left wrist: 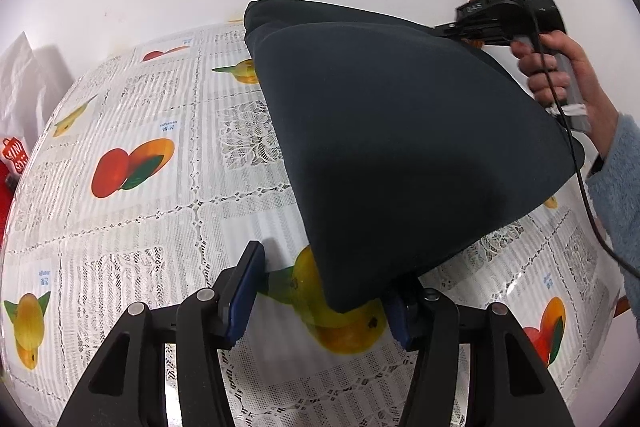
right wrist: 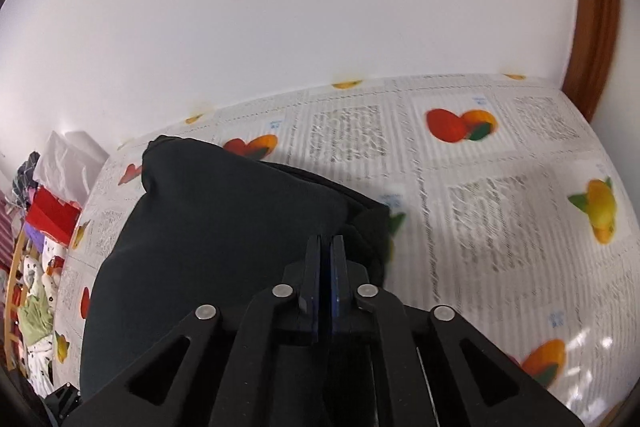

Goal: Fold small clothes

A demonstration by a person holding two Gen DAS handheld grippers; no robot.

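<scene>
Black and blue-padded, the left claw (left wrist: 320, 291) at the bottom of its frame stands wide open, a corner of the dark garment (left wrist: 400, 147) hanging between its fingers without being pinched. At the lower centre of its own frame the right claw (right wrist: 326, 267) is clamped tight on the garment's edge. The garment drapes across the middle over the fruit-print counter (left wrist: 140, 227), with a clothes pile (right wrist: 36, 287) at the left edge.

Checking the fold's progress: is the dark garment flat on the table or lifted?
Lifted. The right gripper is shut on the garment, whose corner hangs between the left gripper's open jaws.
</scene>
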